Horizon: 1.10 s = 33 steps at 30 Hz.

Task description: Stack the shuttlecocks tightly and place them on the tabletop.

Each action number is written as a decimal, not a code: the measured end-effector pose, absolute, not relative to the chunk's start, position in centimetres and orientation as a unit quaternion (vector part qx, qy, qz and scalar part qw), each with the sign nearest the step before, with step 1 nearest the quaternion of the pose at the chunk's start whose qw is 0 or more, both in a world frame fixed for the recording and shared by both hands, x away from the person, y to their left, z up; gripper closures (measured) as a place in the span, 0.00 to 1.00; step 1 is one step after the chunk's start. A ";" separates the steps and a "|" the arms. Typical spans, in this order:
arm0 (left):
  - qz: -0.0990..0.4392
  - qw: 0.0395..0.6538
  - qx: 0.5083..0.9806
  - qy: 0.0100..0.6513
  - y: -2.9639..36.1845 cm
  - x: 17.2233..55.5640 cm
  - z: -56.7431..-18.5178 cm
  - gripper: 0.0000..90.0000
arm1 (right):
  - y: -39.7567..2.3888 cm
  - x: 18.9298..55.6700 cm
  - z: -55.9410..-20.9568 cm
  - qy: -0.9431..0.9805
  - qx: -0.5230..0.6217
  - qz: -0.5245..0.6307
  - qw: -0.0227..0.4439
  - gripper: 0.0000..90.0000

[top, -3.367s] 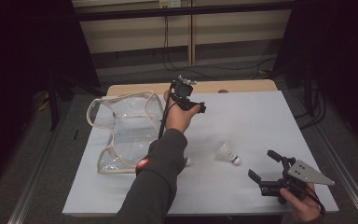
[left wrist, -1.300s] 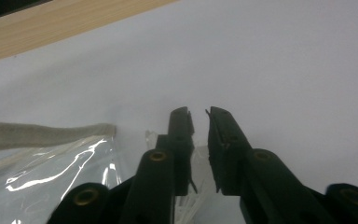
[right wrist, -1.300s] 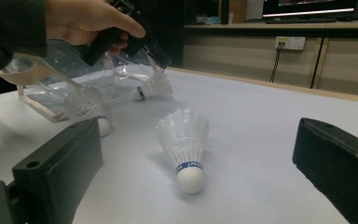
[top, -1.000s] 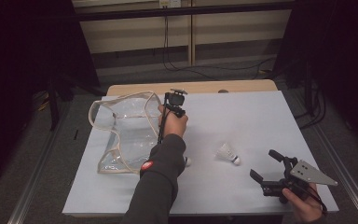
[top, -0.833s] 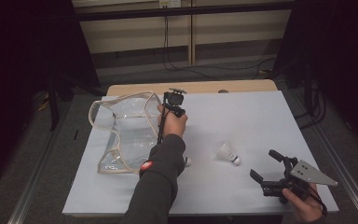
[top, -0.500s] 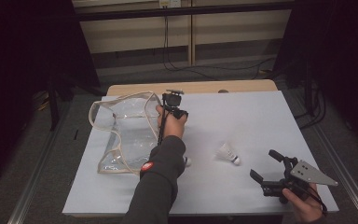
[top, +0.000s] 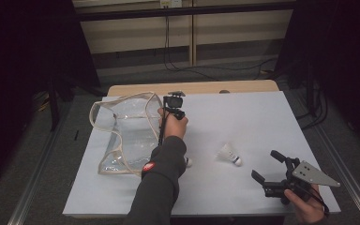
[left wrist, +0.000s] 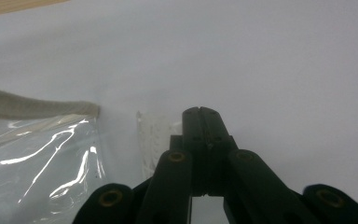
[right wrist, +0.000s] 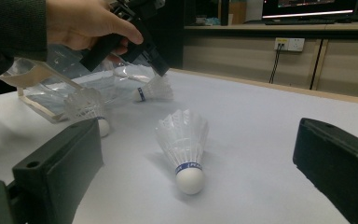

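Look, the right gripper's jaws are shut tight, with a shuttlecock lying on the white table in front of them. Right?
Not quite. The right gripper has its jaws wide open, not shut, as the right gripper view shows. The shuttlecock does lie on the white table in front of them.

A pale wooden table (top: 192, 87) with a white board (top: 262, 122) over its top stands on a grey floor (top: 37, 178). Beyond it runs a beige panelled wall (top: 136, 33) with a wall socket (right wrist: 289, 44) and hanging black cables (top: 178, 61); the room's sides are dark
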State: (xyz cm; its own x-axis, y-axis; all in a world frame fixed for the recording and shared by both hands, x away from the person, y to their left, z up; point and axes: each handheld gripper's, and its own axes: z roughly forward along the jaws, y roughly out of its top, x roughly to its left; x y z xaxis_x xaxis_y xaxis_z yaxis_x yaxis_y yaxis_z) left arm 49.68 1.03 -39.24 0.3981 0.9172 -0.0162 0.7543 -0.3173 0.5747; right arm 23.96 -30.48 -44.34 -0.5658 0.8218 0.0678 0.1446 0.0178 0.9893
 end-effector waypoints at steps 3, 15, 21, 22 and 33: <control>0.153 0.266 0.797 0.520 0.9 49.6 -39.0 1.00 | -30.5 24.0 -44.4 0.654 0.370 0.595 0.285 0.01; 0.210 0.282 0.789 0.504 0.8 49.4 -38.2 0.86 | -30.4 24.0 -44.4 0.655 0.369 0.594 0.285 0.01; 0.215 0.261 0.760 0.555 1.3 49.8 -38.8 0.49 | -30.4 24.0 -44.4 0.655 0.370 0.594 0.285 0.01; 0.215 0.257 0.754 0.564 1.3 49.9 -39.0 0.45 | -30.4 24.0 -44.4 0.655 0.370 0.594 0.285 0.01; 0.186 0.227 0.761 0.578 0.9 50.1 -40.9 0.63 | -30.5 24.0 -44.3 0.654 0.369 0.597 0.282 0.01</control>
